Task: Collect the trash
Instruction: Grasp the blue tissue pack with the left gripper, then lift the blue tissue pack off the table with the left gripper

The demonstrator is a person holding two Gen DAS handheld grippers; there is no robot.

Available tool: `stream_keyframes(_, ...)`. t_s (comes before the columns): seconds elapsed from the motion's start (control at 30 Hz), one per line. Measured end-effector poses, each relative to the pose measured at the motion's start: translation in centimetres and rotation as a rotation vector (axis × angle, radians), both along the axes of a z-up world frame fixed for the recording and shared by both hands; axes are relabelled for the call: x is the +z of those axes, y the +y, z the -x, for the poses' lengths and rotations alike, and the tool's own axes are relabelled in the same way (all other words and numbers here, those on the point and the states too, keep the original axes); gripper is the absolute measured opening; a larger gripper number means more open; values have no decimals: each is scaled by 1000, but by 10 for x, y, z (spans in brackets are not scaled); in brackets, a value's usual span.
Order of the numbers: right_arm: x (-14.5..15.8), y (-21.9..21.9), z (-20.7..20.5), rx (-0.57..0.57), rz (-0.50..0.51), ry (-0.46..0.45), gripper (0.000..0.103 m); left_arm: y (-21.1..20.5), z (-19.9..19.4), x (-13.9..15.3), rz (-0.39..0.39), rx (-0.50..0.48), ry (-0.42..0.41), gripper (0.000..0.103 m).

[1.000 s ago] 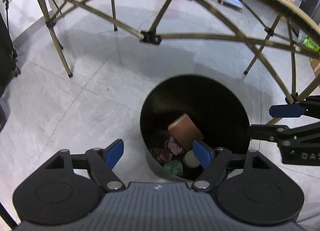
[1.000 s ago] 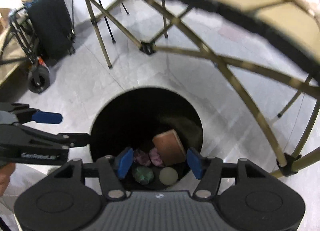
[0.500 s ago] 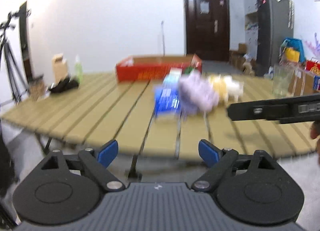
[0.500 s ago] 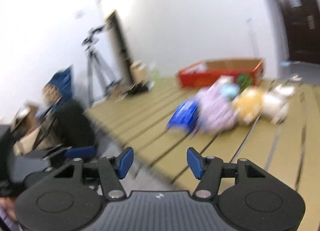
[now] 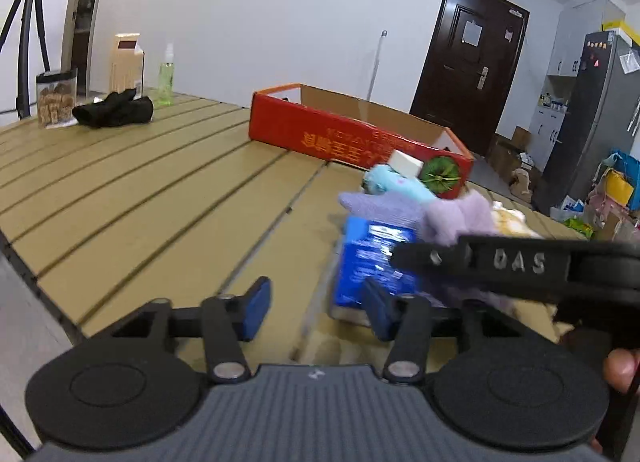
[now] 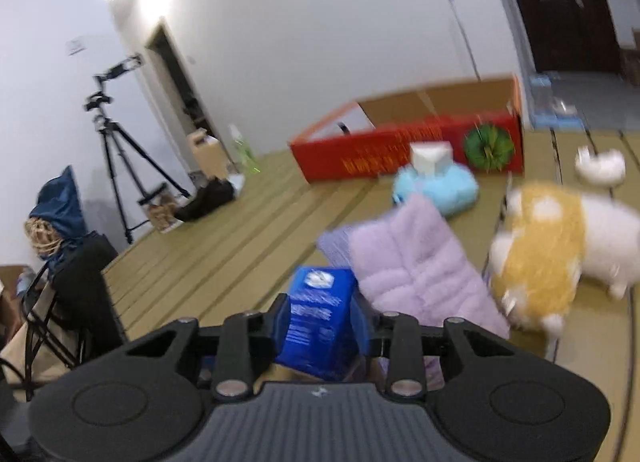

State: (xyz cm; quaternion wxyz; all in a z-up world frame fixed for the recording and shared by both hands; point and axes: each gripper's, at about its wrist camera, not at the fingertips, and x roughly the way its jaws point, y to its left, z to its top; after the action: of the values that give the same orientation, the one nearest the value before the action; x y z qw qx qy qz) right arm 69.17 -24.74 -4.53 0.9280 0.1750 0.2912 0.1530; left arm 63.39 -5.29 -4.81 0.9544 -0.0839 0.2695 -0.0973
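Observation:
A blue carton (image 6: 320,318) lies on the slatted wooden table (image 5: 140,197); it also shows in the left wrist view (image 5: 372,262). My right gripper (image 6: 322,326) has its jaws on either side of the carton, close to its sides; contact is unclear through blur. My left gripper (image 5: 316,308) is open and empty, low over the table's near edge, just left of the carton. The right gripper's arm (image 5: 500,266) crosses the left wrist view above the carton.
A lilac plush cloth (image 6: 416,262), a light blue plush (image 6: 440,185), a yellow-and-white plush toy (image 6: 552,246) and a red cardboard box (image 6: 400,149) lie behind the carton. Black cloth (image 5: 114,111), a spray bottle (image 5: 166,77) and a tripod (image 6: 116,149) stand far left.
Both grippers rose from over the black bin on the floor to table height. They then moved forward to the blue carton, which now sits between the right gripper's jaws.

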Motion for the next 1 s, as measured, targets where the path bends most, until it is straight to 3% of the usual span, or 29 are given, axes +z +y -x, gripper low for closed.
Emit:
stream_keyframes(0.2,-19,0,-3,5,-73,19,27,25,-32,-11,229,-33,84,37)
stream_keyframes(0.3,-25,-3,-1,8,-109,27,23,26,-33,-13,306,-93,109,21)
stream_keyframes(0.73,-12,5,28,56,-57,34,18,19,17,-3,255,-98,139,18)
stream_keyframes(0.83,-14,3,51,83,-49,57,18,27,39,-8,308,-108,171,18)
stream_keyframes(0.93,-6,-4,77,139,6,68,18,29,64,-8,356,-153,216,19)
stream_keyframes(1.0,4,-9,95,128,68,11,21,22,74,-5,333,-231,227,20)
